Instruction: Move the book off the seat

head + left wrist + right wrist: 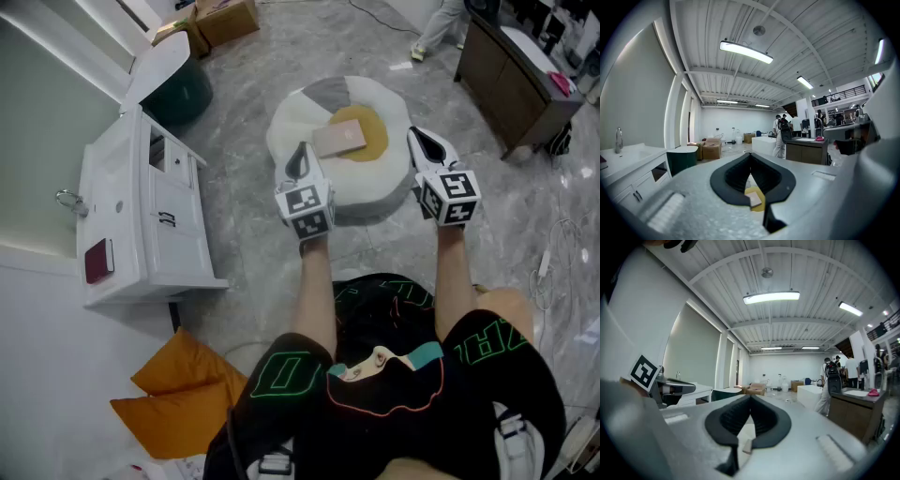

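Note:
A pinkish-tan book (338, 139) lies flat on top of a round white, grey and yellow floor seat (300, 112). My left gripper (301, 152) is held just short of the seat's near left side, jaws shut and empty. On the other side, my right gripper (418, 138) hovers by the seat's right edge, also shut with nothing in it. In the left gripper view the shut gripper (750, 157) frames a bit of the book (754, 200) on the yellow patch (758, 191). The right gripper view shows its shut gripper (750, 399) over the pale seat (746, 431).
A white sink cabinet (141, 220) stands at the left, with a dark green bin (186, 91) and cardboard boxes (225, 19) behind it. At the right is a dark wooden cabinet (511, 80). Orange cushions (178, 403) lie near my legs. A person (437, 26) stands far off.

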A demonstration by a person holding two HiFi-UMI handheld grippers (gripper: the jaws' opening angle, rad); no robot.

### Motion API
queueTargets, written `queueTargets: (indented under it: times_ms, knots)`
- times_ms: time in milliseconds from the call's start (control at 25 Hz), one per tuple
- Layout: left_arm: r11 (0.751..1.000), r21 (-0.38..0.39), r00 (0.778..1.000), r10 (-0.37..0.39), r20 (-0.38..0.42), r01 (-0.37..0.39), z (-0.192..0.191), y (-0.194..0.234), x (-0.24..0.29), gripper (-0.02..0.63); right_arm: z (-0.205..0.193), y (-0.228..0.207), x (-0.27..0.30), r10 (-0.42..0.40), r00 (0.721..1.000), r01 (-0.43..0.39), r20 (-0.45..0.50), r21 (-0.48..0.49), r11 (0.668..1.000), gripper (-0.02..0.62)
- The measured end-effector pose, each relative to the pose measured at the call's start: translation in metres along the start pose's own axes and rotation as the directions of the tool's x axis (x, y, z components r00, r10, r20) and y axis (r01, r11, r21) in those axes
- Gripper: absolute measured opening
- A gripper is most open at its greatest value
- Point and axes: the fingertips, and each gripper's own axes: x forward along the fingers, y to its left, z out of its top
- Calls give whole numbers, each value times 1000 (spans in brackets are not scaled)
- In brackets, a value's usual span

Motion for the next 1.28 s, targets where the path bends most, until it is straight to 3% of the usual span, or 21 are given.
queueTargets:
  times_ms: [400, 800, 1280]
  knots:
    - [999, -10, 999, -38, 10, 38, 8, -12, 9, 11, 8, -18, 3, -18, 999, 14, 46, 68, 998, 2]
    - [998, -61, 998, 1, -68, -5, -23, 13, 21, 11, -20, -8, 31, 25, 999, -22, -29, 101, 995, 2]
    - [990, -112, 985, -100, -141, 84, -64, 2, 133, 11, -64, -63, 101, -41, 990, 59, -138, 131, 990, 2]
